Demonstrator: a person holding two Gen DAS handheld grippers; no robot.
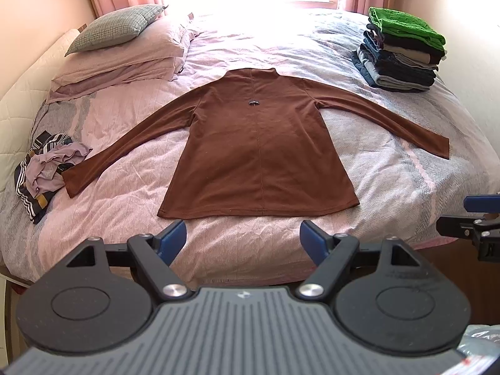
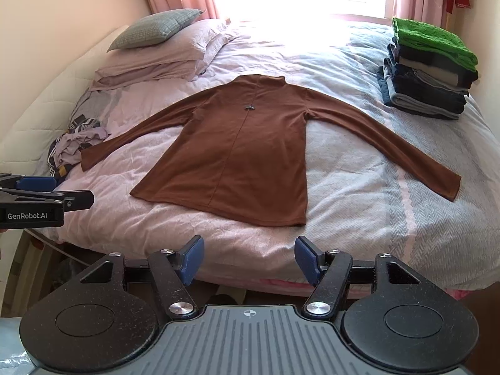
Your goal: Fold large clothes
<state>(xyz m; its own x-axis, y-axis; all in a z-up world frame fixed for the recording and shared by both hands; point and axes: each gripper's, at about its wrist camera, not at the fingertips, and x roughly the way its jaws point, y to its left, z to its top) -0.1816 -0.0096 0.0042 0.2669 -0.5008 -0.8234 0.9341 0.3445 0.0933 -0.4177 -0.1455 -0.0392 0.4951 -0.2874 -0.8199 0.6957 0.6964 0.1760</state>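
Note:
A brown long-sleeved top (image 1: 256, 143) (image 2: 237, 153) lies flat on the bed, back up, hem toward me and both sleeves spread out to the sides. My left gripper (image 1: 243, 240) hovers just short of the hem, jaws open with nothing between them. My right gripper (image 2: 249, 259) hangs over the bed's near edge below the hem, also open and holding nothing. Each gripper shows at the edge of the other's view: the right gripper (image 1: 468, 215) at the far right, the left gripper (image 2: 47, 193) at the far left.
A stack of folded clothes (image 1: 400, 50) (image 2: 431, 72) topped by a green knit stands at the back right of the bed (image 1: 218, 243). A loose heap of striped and mauve garments (image 1: 47, 168) (image 2: 75, 147) lies by the left sleeve. Pillows (image 1: 125, 47) sit at the back left.

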